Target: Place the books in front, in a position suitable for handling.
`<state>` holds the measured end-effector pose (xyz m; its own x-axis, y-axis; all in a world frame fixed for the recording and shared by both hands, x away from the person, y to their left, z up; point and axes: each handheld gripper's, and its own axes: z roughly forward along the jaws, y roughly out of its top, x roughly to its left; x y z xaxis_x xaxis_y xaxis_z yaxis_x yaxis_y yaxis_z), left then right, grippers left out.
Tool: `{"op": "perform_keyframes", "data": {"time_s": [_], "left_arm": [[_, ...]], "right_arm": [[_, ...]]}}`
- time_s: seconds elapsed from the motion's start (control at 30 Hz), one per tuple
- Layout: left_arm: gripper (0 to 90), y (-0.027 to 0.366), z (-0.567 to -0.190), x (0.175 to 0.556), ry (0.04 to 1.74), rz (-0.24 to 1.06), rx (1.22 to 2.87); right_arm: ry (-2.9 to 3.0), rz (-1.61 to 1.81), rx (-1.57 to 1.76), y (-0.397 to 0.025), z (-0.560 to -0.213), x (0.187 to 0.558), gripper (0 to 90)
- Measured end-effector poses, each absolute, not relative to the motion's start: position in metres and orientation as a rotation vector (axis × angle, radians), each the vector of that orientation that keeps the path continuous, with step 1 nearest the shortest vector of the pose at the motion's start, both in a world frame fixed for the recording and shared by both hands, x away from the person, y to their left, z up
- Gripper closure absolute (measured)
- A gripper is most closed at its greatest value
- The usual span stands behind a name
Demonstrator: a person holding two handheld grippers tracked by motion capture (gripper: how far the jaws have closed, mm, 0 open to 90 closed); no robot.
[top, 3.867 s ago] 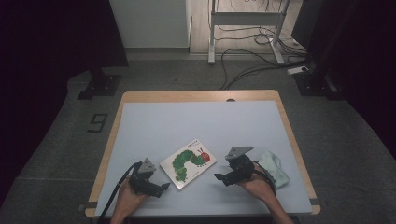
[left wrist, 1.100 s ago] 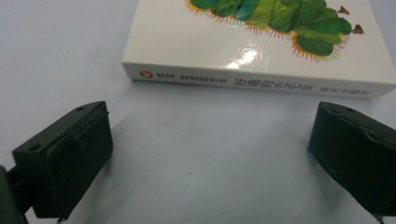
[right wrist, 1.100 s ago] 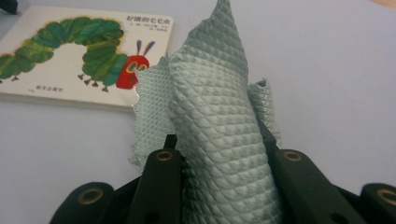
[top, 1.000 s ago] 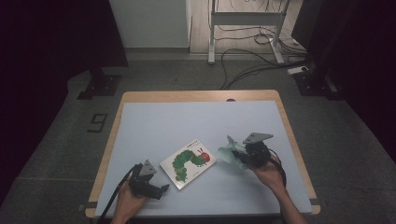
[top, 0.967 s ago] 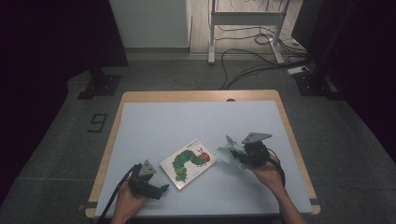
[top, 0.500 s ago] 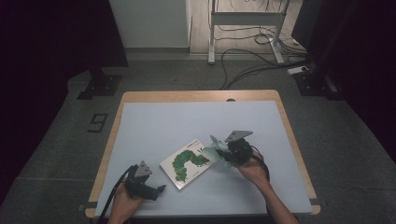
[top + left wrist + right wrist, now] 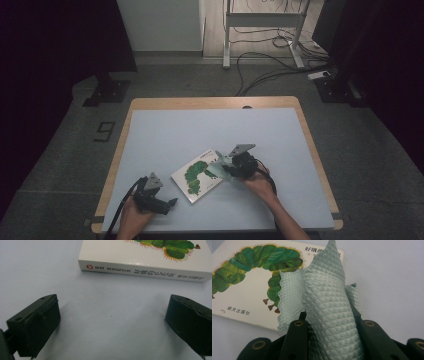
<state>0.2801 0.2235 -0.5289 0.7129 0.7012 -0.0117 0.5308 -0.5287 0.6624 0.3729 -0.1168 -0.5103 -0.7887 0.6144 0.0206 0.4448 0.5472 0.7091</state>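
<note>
A white picture book (image 7: 198, 174) with a green caterpillar on its cover lies flat near the table's front middle; its cover (image 7: 244, 297) and its spine (image 7: 142, 271) show in the gripper views. My right gripper (image 7: 226, 167) is shut on a pale green quilted cloth (image 7: 329, 305), held over the book's right edge. The cloth (image 7: 219, 165) hangs against the cover there. My left gripper (image 7: 167, 205) rests open on the table left of the book, its two pads (image 7: 37, 322) wide apart and nothing between them.
The light blue tabletop (image 7: 200, 132) has a wooden rim (image 7: 120, 150). Beyond the table, a metal stand (image 7: 260, 30) and cables (image 7: 270, 70) lie on the grey floor.
My right gripper has carried the cloth leftward from the table's right side onto the book's right edge. The left gripper has stayed about where it was.
</note>
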Motion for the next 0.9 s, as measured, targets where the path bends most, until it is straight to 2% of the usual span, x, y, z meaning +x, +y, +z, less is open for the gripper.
{"op": "perform_keyframes", "data": {"time_s": [0.63, 0.9], "left_arm": [[0.0, 0.223, -0.529, 0.28, 0.934, 0.338, 2.261], [0.0, 0.223, -0.529, 0.28, 0.935, 0.338, 2.26]], "right_arm": [[2.607, 1.079, 0.808, -0.102, -0.508, 0.361, 69.1], [2.655, 1.127, 0.743, -0.082, -0.508, 0.348, 69.0]]}}
